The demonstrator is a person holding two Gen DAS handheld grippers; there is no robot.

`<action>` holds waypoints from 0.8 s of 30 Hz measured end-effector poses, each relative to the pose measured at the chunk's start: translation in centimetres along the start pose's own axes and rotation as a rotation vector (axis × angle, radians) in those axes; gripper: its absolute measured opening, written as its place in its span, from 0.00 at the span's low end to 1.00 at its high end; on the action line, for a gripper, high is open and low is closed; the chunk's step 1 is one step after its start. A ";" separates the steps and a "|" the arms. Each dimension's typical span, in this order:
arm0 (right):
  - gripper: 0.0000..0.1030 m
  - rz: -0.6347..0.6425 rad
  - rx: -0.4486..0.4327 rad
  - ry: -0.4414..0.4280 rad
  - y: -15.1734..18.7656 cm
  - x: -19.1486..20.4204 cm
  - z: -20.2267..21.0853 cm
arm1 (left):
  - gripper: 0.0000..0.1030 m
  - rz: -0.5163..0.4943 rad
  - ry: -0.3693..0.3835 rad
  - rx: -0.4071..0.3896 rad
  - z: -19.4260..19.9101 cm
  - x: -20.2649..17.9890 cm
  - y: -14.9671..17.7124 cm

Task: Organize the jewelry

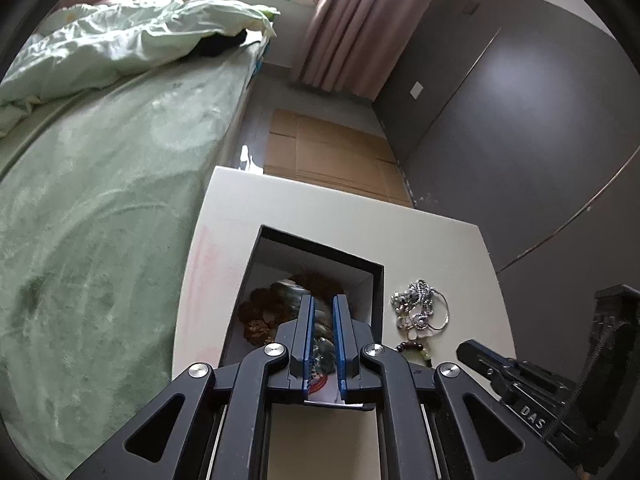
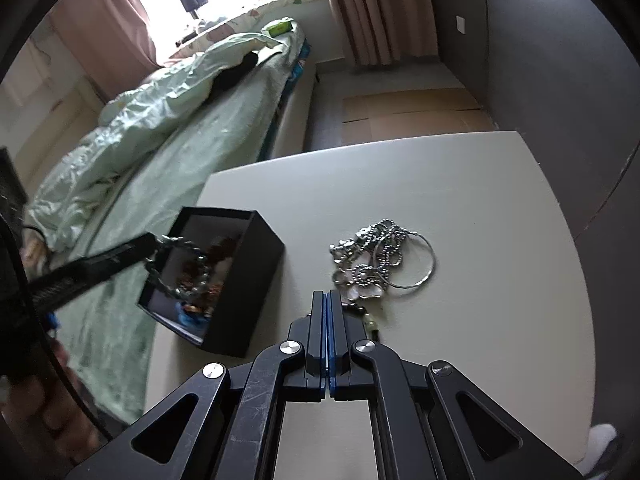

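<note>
A black open box (image 1: pixel 360 266) (image 2: pixel 256 264) stands on the white table and holds brown bead bracelets (image 1: pixel 260 312). My left gripper (image 1: pixel 323 300) hangs over the box, jaws narrowly apart around a greenish bead bracelet (image 1: pixel 322 350); in the right wrist view the bracelet (image 2: pixel 192 276) dangles from it (image 2: pixel 160 258) into the box. A pile of silver chains and rings (image 1: pixel 420 308) (image 2: pixel 380 258) lies right of the box. A dark bead string with pale green beads (image 2: pixel 366 318) lies before the pile. My right gripper (image 2: pixel 328 294) is shut and empty, just short of that string.
The white table (image 2: pixel 440 184) stands beside a bed with green bedding (image 1: pixel 100 200). Flattened cardboard (image 1: pixel 328 156) lies on the floor beyond the table. A dark grey wall (image 1: pixel 520 120) is at the right, pink curtains (image 1: pixel 352 20) at the back.
</note>
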State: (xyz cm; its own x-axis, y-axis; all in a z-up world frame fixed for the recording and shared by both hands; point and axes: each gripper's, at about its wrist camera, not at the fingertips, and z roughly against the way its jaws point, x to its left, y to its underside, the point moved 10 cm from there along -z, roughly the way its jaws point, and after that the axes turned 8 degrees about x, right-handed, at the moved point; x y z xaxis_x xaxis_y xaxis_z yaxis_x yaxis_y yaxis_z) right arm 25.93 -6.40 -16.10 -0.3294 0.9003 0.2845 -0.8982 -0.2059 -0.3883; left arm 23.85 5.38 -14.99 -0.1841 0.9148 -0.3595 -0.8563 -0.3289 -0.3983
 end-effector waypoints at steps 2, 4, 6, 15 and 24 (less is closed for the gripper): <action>0.01 -0.046 0.033 -0.018 0.1 -0.7 -0.6 | 0.13 0.001 0.006 0.007 -0.1 0.0 0.0; 0.05 -0.084 0.080 -0.026 0.3 -1.5 -1.6 | 0.31 0.003 0.010 0.010 -0.1 -0.1 0.1; 0.28 -0.110 0.122 -0.026 0.9 -2.2 -2.4 | 0.55 0.008 0.014 -0.003 0.2 -0.1 -0.1; 0.36 -0.069 0.176 0.057 1.8 -2.9 -4.7 | 0.61 0.016 0.043 -0.032 1.3 -0.3 -0.5; 0.09 0.088 0.186 0.298 2.2 -2.0 -6.0 | 0.61 0.039 0.047 -0.038 1.9 0.8 -0.6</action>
State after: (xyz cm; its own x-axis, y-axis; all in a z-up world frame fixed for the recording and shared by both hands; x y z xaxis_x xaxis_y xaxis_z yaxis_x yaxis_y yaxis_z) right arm 26.36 -6.33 -22.82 -0.3329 0.9427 -0.0215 -0.9169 -0.3289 -0.2260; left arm 23.28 6.76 -13.42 -0.1930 0.8894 -0.4143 -0.8300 -0.3732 -0.4146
